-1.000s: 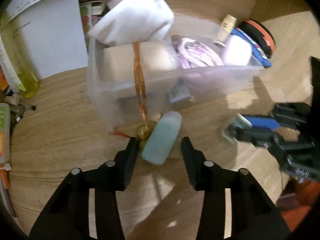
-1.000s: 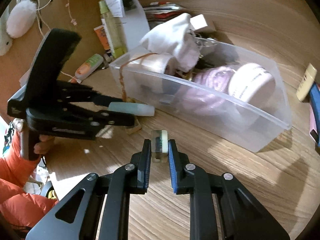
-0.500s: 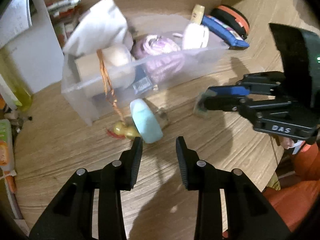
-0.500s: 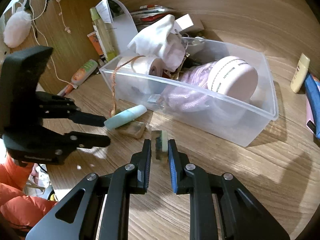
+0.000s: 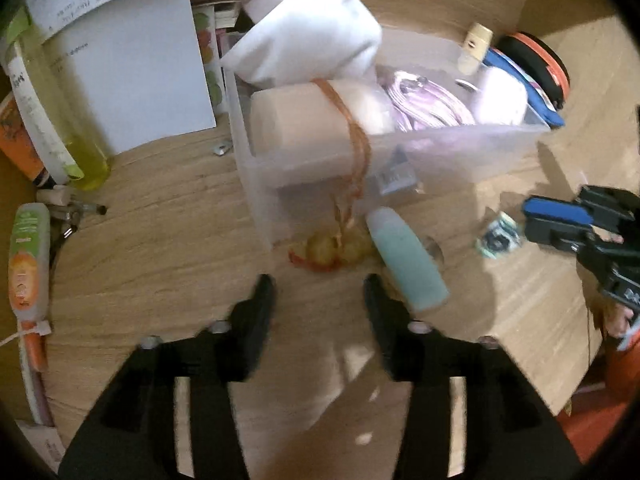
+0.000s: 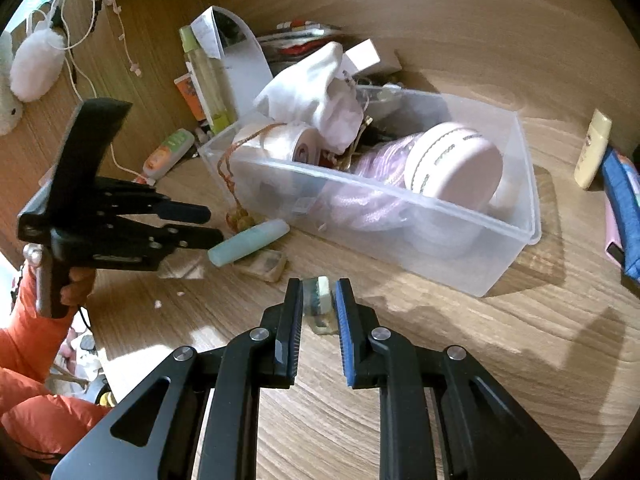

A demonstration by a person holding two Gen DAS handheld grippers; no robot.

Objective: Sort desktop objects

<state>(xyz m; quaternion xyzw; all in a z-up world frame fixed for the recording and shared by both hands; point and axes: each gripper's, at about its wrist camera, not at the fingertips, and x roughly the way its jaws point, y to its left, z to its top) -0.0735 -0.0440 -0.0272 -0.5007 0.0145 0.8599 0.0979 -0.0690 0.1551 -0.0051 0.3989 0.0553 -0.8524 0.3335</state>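
A clear plastic bin (image 5: 400, 160) (image 6: 400, 220) holds a white cloth, a tape roll, a purple cord and a round pink case. A pale teal tube (image 5: 404, 258) (image 6: 248, 242) lies on the wooden desk in front of it, beside amber beads (image 5: 332, 248) on an orange cord. My left gripper (image 5: 320, 292) is open and empty, just short of the beads, with the tube by its right finger. My right gripper (image 6: 318, 300) is shut on a small clear block with a green-white inside (image 6: 320, 304) (image 5: 498, 236), held just above the desk.
A small clear stamp-like block (image 6: 264, 264) lies beside the tube. A yellow bottle (image 5: 60, 120), white card (image 5: 132, 60) and orange-green tube (image 5: 28, 256) stand at the left. A cream tube (image 6: 592, 148), blue case (image 6: 624, 204) and orange-black round case (image 5: 536, 64) lie beyond the bin.
My left gripper let go of the teal tube, which now lies on the desk, and has swung left toward the beads. My right gripper has held its block throughout, shifting slightly.
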